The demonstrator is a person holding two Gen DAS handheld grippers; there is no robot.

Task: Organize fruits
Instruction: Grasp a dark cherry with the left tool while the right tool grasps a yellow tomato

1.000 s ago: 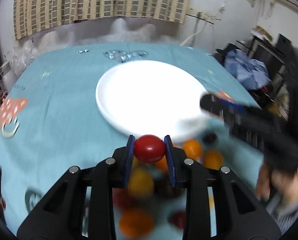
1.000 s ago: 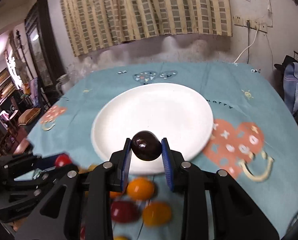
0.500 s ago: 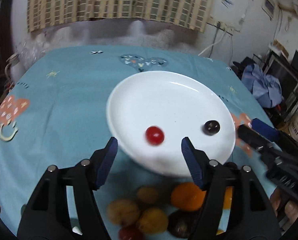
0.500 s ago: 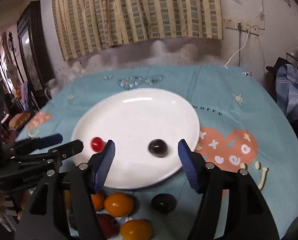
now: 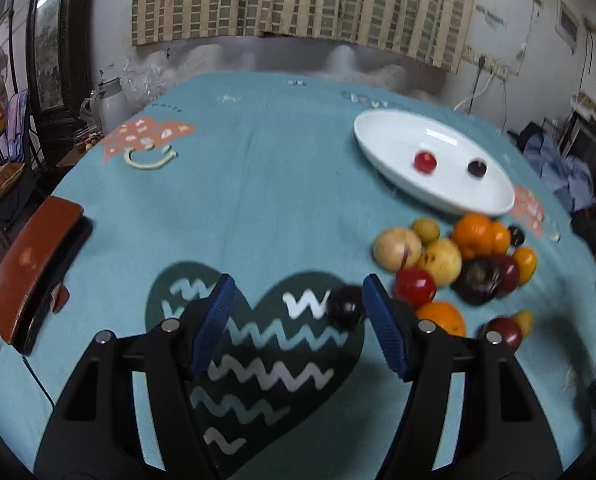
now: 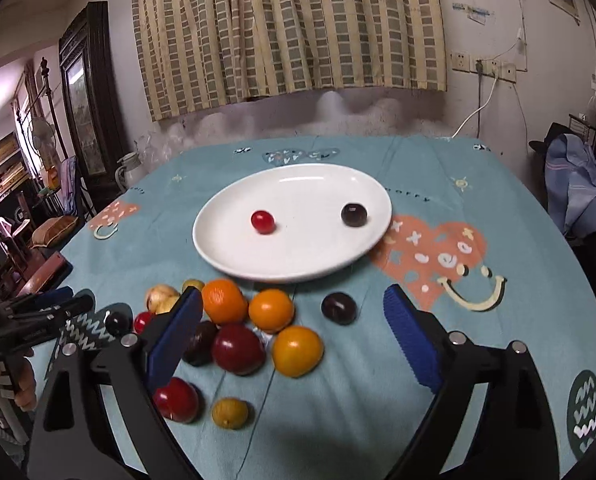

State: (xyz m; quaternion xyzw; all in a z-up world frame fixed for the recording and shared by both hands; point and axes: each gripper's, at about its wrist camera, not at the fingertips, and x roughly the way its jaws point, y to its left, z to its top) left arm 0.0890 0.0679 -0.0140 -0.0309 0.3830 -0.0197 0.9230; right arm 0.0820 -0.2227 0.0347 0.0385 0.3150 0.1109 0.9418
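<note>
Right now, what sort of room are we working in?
Probably a lived-in home room: a table under a printed blue tablecloth, checked curtains on the wall, and clothes heaped at the side.

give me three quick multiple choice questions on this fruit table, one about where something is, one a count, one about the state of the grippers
1. Where does the lone dark plum lie?
A. on the plate
B. on the cloth just in front of the plate
C. between the left gripper's fingers

2. How many fruits lie on the white plate?
A. none
B. two
C. five

3. How do the two grippers stand?
A. both open and empty
B. both shut on fruit
C. only the right one holds a fruit

Answers:
1 B: it sits alone on the blue tablecloth, apart from the plate's near rim.
2 B: only a red cherry tomato and a dark round fruit are on it.
3 A: the right gripper and the left gripper both show wide gaps with nothing clamped.
</note>
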